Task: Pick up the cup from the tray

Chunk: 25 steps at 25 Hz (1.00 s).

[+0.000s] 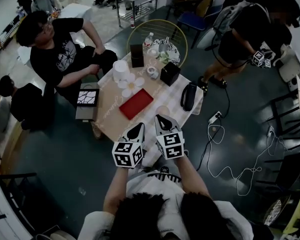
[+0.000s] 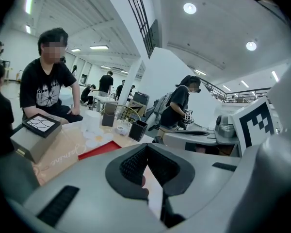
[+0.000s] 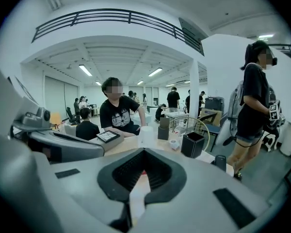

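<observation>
The red tray point(image 1: 136, 104) lies flat in the middle of the pale table point(image 1: 110, 119), and nothing shows on it. A pale round shape point(image 1: 162, 110), maybe a cup, sits just right of the tray, too faint to be sure. My left gripper point(image 1: 139, 128) and right gripper point(image 1: 162, 118) hover side by side over the table's near edge, both short of the tray. In the left gripper view the jaws point(image 2: 146, 152) are shut and empty, with the tray point(image 2: 104, 149) ahead to the left. The right gripper point(image 3: 144, 154) is shut with nothing between its pads.
Beyond the tray are a white cylinder point(image 1: 121, 70), a flower-shaped mat point(image 1: 130, 84), two black boxes point(image 1: 169, 73) point(image 1: 136, 55) and a tape roll point(image 1: 152, 72). A black pouch point(image 1: 188, 96) lies at the right edge. A seated person point(image 1: 60, 54) is at the left, another point(image 1: 250, 34) stands far right.
</observation>
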Tool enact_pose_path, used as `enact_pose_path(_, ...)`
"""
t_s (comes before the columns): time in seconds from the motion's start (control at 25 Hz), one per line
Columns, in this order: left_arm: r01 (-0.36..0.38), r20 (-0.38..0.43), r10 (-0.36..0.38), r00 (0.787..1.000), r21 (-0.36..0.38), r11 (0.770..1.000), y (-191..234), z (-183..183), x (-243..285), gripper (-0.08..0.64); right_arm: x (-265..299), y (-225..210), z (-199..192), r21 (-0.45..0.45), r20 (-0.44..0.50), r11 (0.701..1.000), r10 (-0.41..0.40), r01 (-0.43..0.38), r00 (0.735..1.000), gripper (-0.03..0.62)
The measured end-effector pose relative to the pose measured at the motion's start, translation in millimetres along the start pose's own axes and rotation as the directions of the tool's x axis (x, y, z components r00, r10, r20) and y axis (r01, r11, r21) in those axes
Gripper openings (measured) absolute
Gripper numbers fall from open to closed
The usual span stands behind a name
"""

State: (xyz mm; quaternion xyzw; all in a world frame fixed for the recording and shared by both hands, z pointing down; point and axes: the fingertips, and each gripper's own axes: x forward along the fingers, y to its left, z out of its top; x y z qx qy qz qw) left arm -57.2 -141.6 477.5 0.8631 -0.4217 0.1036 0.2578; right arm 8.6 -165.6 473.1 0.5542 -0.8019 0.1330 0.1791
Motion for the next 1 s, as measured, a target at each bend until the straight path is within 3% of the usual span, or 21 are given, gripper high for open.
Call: enact_pose_path(1.0, 0.018, -0.018, -0.018, 1.000, -0.008, 1.000, -7.7, -9.2, 4.0, 0.006, -5.1, -1.3, -11.9, -0.001, -0.046, 1.000, -0.004, 0.004, 0.999, 0.006)
